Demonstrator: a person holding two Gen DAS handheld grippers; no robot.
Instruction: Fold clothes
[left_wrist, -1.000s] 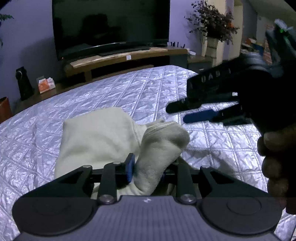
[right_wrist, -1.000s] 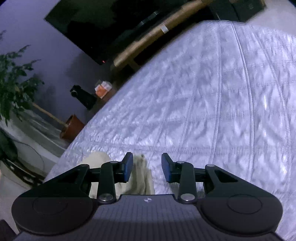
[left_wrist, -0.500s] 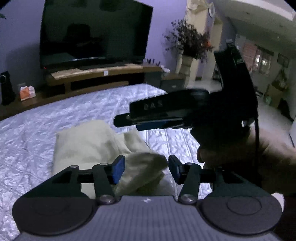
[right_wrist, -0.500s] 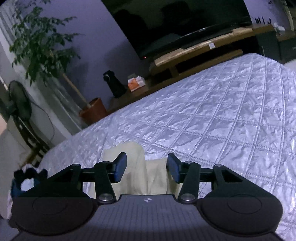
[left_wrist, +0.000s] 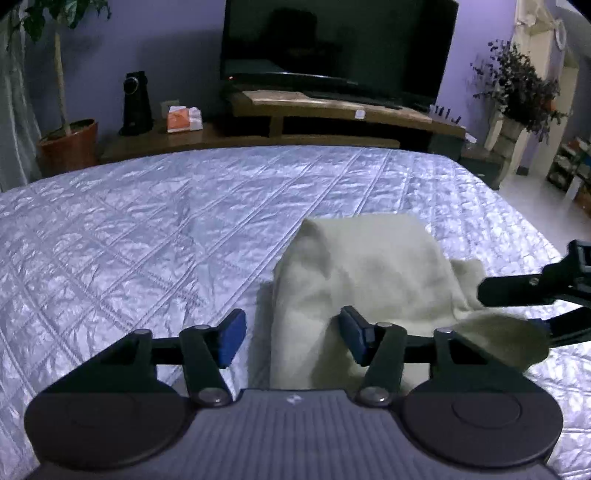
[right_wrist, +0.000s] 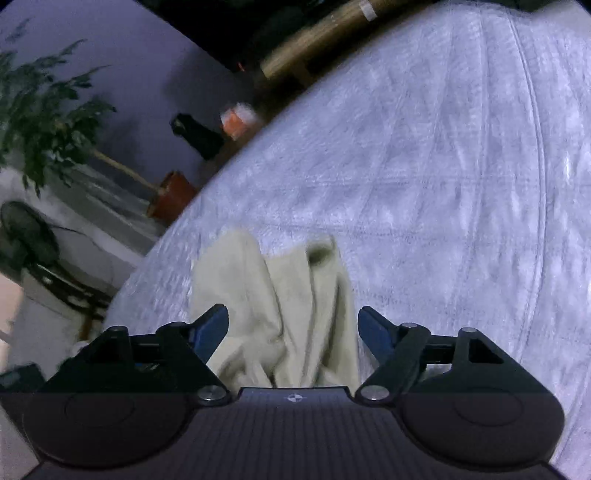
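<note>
Left wrist: soft cream garment (left_wrist: 365, 273) bunched on shiny quilted bedspread (left_wrist: 147, 229).

The left gripper (left_wrist: 291, 338) is matte black — ribbed grey housing at the bottom of the frame, two round discs at its lower corners, silver pivot screws, blue pads (left_wrist: 232, 338) on the fingertips. The right gripper (right_wrist: 293, 330) is built alike — blue pads (right_wrist: 373, 334), a small white emblem at its housing's top centre.
</note>
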